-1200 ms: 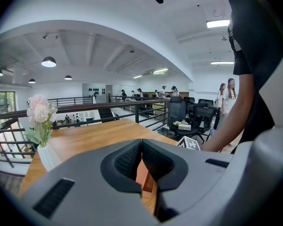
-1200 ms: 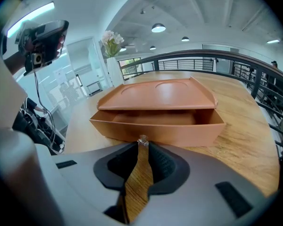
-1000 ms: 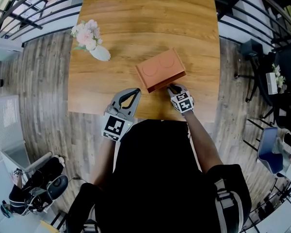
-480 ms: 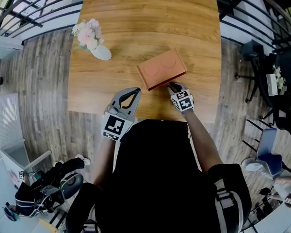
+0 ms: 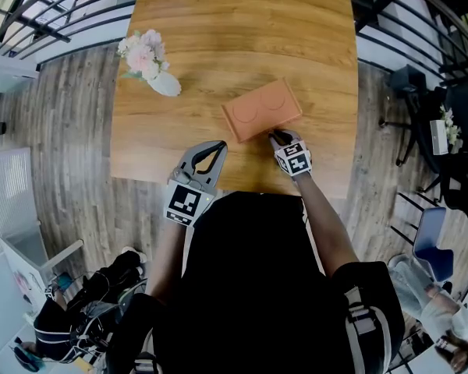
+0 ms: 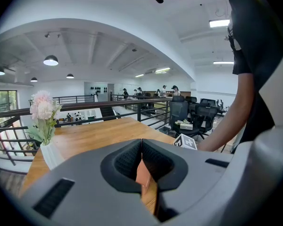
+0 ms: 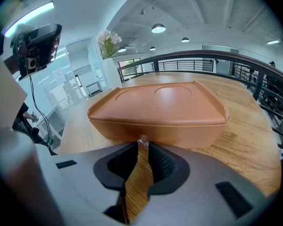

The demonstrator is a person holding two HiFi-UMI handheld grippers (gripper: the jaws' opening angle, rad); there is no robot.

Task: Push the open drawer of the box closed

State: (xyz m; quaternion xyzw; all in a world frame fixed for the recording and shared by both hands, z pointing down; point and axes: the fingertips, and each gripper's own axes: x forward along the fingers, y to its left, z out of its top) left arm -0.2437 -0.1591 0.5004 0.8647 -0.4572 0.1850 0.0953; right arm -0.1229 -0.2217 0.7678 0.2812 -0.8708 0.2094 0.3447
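The terracotta box (image 5: 261,110) lies near the middle of the wooden table (image 5: 218,29), its lid bearing two round dents. Seen up close in the right gripper view, the box (image 7: 160,109) shows a front face flush with the body and a small clear knob (image 7: 142,141) on it. My right gripper (image 5: 278,138) is shut, its tips pressed against that knob (image 7: 142,144). The left gripper (image 5: 206,157) is shut and holds nothing, hovering over the table's near edge, left of the box. Only a sliver of box (image 6: 144,175) shows between its jaws (image 6: 141,145).
A white vase of pink flowers (image 5: 148,61) stands at the table's far left, also in the left gripper view (image 6: 45,126). Black railings (image 5: 47,22) run round the table's far sides. Office chairs (image 6: 193,117) stand beyond the table.
The right gripper has edged forward against the box front, and the box has slid slightly away. The left gripper has stayed put.
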